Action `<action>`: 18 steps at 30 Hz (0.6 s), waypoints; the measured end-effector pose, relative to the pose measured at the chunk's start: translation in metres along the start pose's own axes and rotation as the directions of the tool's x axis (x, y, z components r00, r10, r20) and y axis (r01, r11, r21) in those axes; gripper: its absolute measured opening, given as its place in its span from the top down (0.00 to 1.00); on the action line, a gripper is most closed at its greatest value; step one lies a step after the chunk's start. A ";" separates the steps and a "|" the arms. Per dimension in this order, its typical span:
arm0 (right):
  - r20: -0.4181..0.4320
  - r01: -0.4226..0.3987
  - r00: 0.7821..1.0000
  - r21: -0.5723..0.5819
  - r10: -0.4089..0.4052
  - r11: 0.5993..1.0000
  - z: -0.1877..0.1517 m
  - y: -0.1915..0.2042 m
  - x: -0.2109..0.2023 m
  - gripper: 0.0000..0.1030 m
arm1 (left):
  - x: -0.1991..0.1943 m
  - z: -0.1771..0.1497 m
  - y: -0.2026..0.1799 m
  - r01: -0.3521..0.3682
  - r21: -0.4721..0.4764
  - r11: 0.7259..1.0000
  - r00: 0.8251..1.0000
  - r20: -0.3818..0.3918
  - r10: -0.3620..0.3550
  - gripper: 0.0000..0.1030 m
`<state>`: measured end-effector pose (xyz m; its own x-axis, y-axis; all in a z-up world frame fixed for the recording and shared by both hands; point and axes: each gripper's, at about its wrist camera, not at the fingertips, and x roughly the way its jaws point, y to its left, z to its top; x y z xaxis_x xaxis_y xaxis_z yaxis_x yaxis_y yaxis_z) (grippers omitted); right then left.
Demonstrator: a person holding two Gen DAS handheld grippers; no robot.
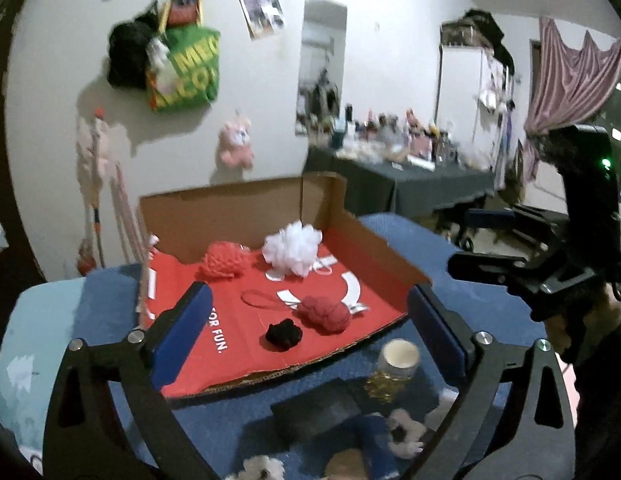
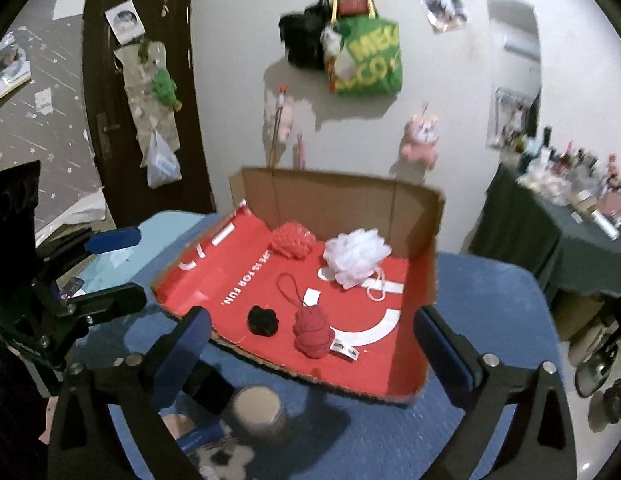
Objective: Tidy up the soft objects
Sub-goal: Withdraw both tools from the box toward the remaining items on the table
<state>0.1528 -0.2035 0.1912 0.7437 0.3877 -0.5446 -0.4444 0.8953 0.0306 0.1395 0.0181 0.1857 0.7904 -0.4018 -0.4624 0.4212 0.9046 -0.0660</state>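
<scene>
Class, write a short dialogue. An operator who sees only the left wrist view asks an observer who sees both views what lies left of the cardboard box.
Operator: My view cuts off at the wall. What stands further left of the cardboard box?
Observer: Beyond the cardboard box, a dark door, shut, is set into the wall.
Operator: Is anything hanging on it?
Observer: Yes, a white plastic bag hangs near its middle.

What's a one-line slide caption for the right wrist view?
Open right tool hovers before a red-lined cardboard box holding a white pouf, coral puff, red knit toy and black scrunchie.
</scene>
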 end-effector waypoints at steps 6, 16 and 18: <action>0.113 0.092 0.989 -0.011 -0.091 0.996 -0.024 0.023 -0.056 0.00 | -0.049 -0.016 -0.021 -0.025 -0.024 0.999 0.995 0.094 0.028 0.02; 0.192 0.205 0.957 0.078 -0.217 0.976 -0.090 0.037 -0.093 0.00 | -0.089 -0.063 -0.045 -0.107 -0.079 0.991 0.977 0.175 0.120 0.01; 0.203 0.217 0.952 0.088 -0.231 0.972 -0.102 0.040 -0.095 0.00 | -0.089 -0.071 -0.046 -0.113 -0.087 0.990 0.977 0.172 0.127 0.01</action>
<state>0.0132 -0.2269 0.1587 0.9117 0.2068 -0.3549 -0.2267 0.9739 -0.0147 0.0178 0.0226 0.1669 0.9019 -0.3026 -0.3083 0.2891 0.9531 -0.0896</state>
